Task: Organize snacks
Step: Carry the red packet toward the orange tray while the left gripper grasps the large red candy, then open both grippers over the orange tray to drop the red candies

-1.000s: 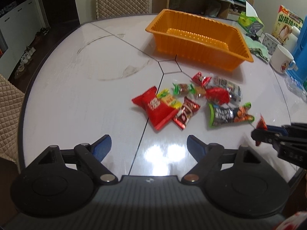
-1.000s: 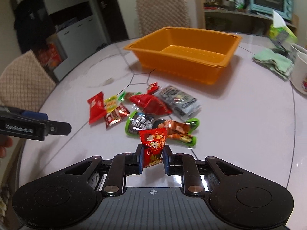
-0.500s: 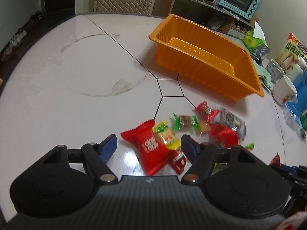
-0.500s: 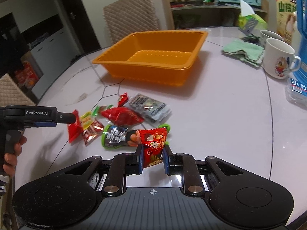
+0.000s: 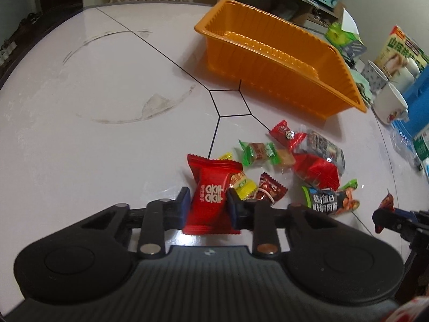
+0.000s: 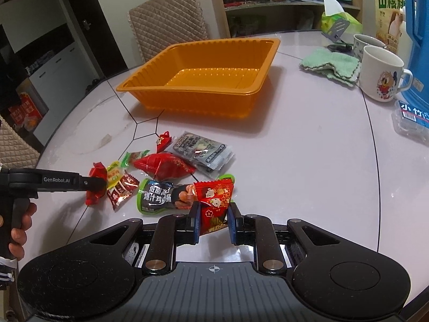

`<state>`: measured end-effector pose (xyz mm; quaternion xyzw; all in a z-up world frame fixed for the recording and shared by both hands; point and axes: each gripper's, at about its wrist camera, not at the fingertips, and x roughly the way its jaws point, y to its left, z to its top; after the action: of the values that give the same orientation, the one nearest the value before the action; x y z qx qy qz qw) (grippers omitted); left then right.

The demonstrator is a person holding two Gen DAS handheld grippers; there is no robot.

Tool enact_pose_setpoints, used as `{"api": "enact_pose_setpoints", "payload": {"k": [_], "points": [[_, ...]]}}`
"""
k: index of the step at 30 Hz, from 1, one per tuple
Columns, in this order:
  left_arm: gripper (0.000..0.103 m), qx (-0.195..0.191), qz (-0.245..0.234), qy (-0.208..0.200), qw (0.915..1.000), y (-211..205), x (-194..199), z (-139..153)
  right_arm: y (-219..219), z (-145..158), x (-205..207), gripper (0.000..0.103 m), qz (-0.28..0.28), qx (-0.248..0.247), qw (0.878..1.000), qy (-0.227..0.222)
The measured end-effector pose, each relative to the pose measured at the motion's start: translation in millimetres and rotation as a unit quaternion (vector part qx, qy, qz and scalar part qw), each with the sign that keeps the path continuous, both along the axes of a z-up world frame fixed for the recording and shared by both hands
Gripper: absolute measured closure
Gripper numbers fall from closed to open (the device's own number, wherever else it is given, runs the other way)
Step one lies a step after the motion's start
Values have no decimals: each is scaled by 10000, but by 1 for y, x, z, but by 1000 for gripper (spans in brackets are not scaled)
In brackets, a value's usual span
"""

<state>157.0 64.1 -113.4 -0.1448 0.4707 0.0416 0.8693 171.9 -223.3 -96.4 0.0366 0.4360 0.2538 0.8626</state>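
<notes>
light: dim warm indoor, from overhead | glare: white patch on glossy table near lower centre | shadows: soft beneath orange tray | edges: fisheye bending, dark corners | focus: sharp

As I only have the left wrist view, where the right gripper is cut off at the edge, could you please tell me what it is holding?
Observer: The right gripper is shut on a red packet with cartoon figures, pinched between its pads.
Operator: Thank you. Is anything in the orange tray? Its near wall hides part of the floor from me.
Observer: Nothing; the right wrist view shows the whole floor of the orange tray bare.
Operator: And how does my left gripper look from there?
Observer: The left gripper reaches in from the left, jaws closing on the large red packet, and a hand grips its handle.
</notes>
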Motion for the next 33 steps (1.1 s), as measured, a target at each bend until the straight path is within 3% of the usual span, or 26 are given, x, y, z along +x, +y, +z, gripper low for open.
{"api": "enact_pose_setpoints", "payload": {"k": [6,16,24,33], "points": [[80,138,-131,-147,9997,6,-1,13,3,2,2,82,23,21,10000,-6],[80,232,-310,-630,9973,21,18,61,15,18,23,82,125,139,9997,-169],[80,410,-724,-1055,9909,14,76,92,33,40,67,82,122,291,9981,-536],[80,430,-1236,-1149,9847,-16,152,100,58,55,134,82,-88,578,9960,-671]]}}
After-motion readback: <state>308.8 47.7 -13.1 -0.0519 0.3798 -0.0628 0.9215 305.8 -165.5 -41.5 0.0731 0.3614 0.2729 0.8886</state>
